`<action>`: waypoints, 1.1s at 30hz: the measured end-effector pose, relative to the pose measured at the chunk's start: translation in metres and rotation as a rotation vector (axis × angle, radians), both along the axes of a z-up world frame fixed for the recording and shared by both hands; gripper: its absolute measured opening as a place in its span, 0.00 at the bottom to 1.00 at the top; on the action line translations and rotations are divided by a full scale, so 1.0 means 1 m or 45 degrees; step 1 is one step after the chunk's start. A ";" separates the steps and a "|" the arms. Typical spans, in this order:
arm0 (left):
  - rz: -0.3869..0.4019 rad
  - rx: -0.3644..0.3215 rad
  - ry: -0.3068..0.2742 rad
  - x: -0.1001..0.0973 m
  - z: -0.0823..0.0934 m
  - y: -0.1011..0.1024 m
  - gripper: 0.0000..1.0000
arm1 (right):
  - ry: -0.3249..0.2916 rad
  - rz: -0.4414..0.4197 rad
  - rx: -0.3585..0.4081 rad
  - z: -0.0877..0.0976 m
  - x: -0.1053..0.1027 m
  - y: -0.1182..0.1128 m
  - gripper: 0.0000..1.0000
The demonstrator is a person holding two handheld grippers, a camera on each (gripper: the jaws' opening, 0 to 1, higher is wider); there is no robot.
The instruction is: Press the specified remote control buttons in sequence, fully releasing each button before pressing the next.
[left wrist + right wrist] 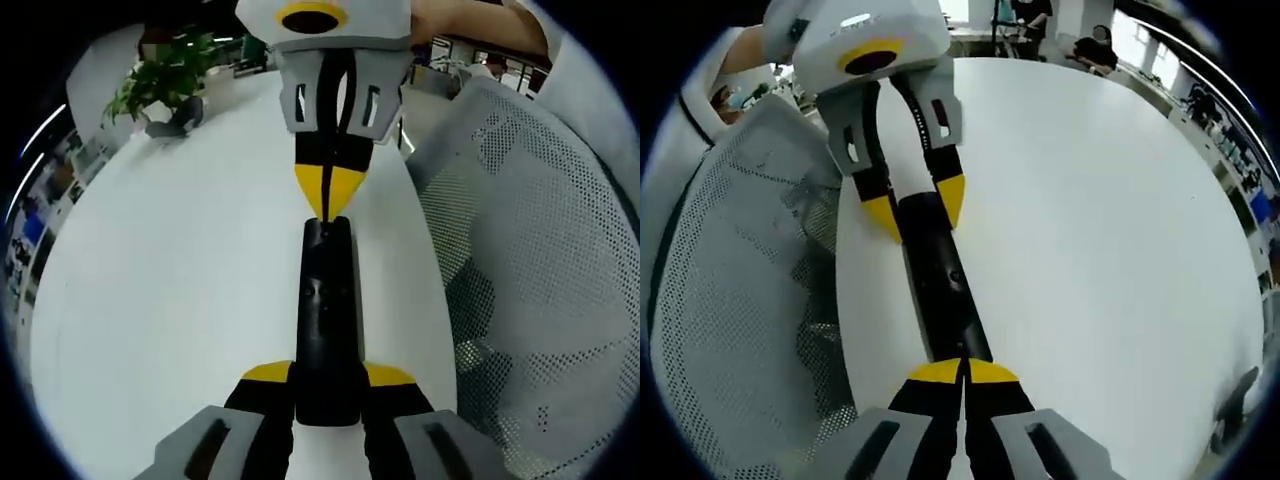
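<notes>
On the smooth white bench (180,300), a long, slim black remote control (326,320) with a glossy face is laid lengthwise near the rounded edge. Its near end is clamped between the yellow-tipped black jaws of the left hand-held gripper (327,376). The right hand-held gripper (329,192) is seen opposite, its jaws clenched together with nothing between them, their yellow tips set against the remote's far end. In the right gripper view, the remote control (940,285) runs from that hand-held gripper (964,372) to the left hand-held gripper (913,212). A grey perforated mesh chair (540,280) stands just beside the bench. A leafy potted plant (165,90) is set at the far side; office furniture is visible beyond.
</notes>
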State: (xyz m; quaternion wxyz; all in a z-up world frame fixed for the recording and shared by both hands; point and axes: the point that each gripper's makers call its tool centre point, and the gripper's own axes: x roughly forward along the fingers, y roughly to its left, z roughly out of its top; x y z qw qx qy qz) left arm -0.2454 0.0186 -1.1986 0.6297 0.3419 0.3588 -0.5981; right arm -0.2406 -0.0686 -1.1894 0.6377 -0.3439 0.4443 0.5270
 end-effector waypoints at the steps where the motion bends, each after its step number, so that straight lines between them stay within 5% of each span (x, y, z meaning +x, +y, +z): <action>1: -0.006 0.002 -0.002 0.000 0.000 0.000 0.24 | -0.007 0.011 -0.014 -0.001 0.000 0.000 0.00; 7: -0.026 0.022 0.010 0.000 0.000 -0.001 0.25 | -0.021 0.039 -0.054 0.000 0.002 0.000 0.00; 12: -0.028 0.030 0.008 0.000 0.000 -0.001 0.25 | 0.006 0.023 0.007 0.000 0.002 -0.002 0.00; 19: -0.013 0.063 0.013 0.000 0.000 -0.002 0.25 | -0.112 -0.056 0.287 0.004 0.004 0.007 0.00; 22: -0.014 0.074 0.013 0.000 0.000 -0.001 0.25 | -0.098 -0.169 0.348 0.004 0.004 0.006 0.00; 33: -0.009 0.037 0.012 -0.001 0.001 0.000 0.24 | -0.093 -0.025 0.239 0.005 -0.001 0.013 0.00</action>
